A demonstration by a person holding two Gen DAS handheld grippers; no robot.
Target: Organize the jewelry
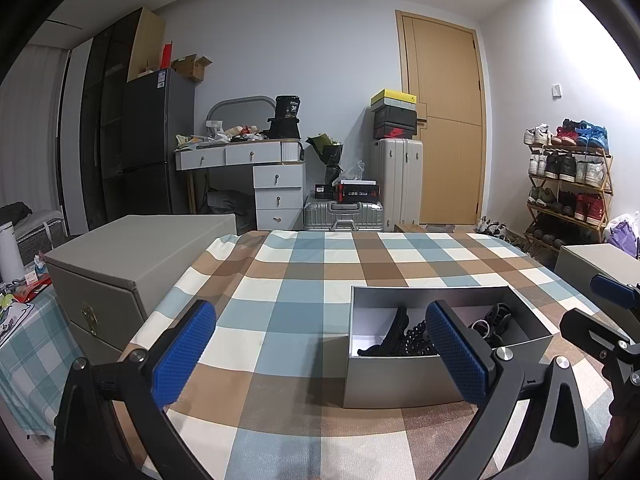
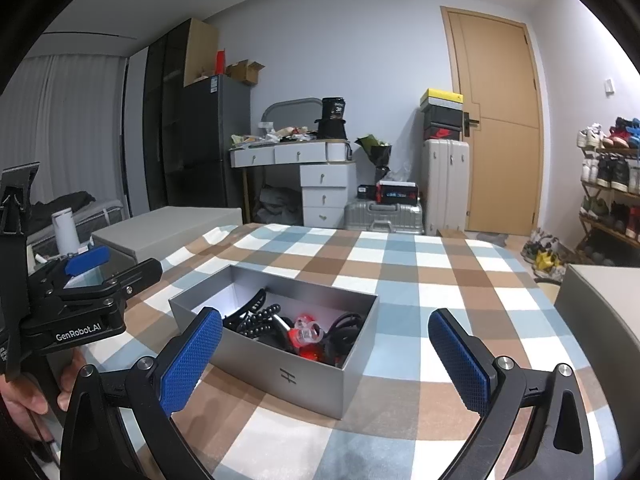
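Note:
A silver open box point(image 1: 404, 384) stands on the checked tablecloth; it also shows in the right wrist view point(image 2: 280, 376). It holds black hair clips point(image 1: 388, 336), a black coiled tie point(image 2: 260, 318), dark rings point(image 1: 486, 326) and a red and clear piece point(image 2: 306, 334). My left gripper point(image 1: 320, 356) is open and empty, just left of and in front of the box. My right gripper point(image 2: 326, 356) is open and empty, hovering near the box's front right corner. Each gripper shows at the edge of the other's view.
A grey drawer chest point(image 1: 120, 264) stands at the table's left edge. Another grey box point(image 2: 600, 320) stands at the right edge. A white bottle point(image 2: 66, 230) sits on a side table to the left. Suitcases, a desk and a shoe rack lie behind.

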